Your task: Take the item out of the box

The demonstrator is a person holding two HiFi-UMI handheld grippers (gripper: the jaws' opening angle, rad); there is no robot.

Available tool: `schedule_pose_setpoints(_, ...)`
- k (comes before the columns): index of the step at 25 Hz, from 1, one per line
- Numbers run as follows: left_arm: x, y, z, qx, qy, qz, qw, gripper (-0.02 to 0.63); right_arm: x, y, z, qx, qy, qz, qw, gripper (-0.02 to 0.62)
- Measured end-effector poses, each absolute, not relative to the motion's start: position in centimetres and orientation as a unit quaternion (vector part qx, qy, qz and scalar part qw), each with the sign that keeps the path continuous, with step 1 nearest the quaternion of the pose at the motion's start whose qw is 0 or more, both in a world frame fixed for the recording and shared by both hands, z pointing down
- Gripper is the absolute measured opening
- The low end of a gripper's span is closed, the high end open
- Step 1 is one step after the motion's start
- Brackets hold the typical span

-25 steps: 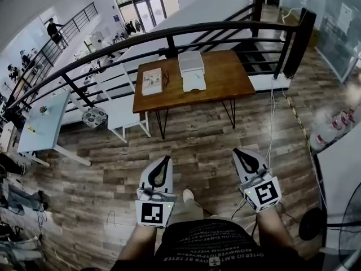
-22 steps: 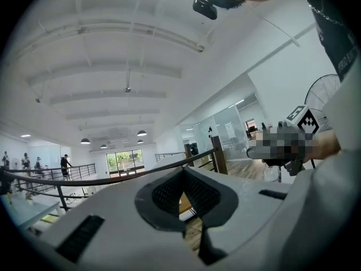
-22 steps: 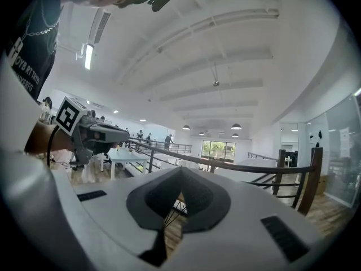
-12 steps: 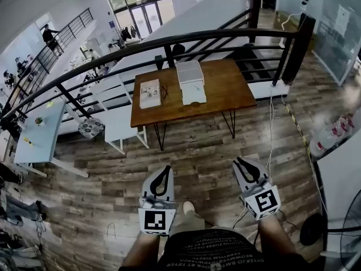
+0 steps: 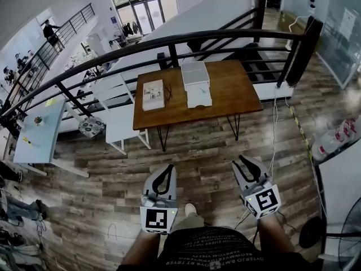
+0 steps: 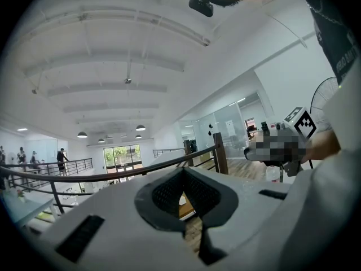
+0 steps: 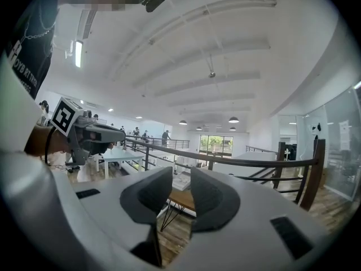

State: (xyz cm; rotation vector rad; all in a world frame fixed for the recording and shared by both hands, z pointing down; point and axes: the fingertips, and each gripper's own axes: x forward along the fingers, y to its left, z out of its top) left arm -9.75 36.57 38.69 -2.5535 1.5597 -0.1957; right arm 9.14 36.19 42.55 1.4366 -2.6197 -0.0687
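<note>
Left gripper [image 5: 167,168]: fingers [image 6: 163,193] met at the tips, with only a small diamond-shaped gap behind them and nothing in it. Right gripper [image 5: 243,161]: fingers [image 7: 151,195] stood apart with a clear slot between them, had just been opening, held and touched nothing. Both were held low in front of the person, over the wood floor [image 5: 197,151], pointing roughly level toward the table [image 5: 228,89]. The box [image 5: 193,72] was white and sat on the far middle of the table, close to the railing [image 5: 113,52], well apart from both grippers. A flat white piece [image 5: 199,96] lay against its near side; couldn't tell if that was a flap or a loose sheet. Box contents were not visible from here. A second flat item [image 5: 153,94] lay left of the box on the same table. In the right gripper view, the table and something white on it showed far off through the slot.
</note>
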Motion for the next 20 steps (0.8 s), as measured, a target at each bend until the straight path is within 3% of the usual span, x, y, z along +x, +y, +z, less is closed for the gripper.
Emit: schedule_pose_setpoints(20, -16.6, 24.8, 38.5, -0.872, 0.482, -0.051, 0.071, 0.006, 1.0, 25.5, 41.0, 0.494, -0.865, -0.023, 0.083, 0.123)
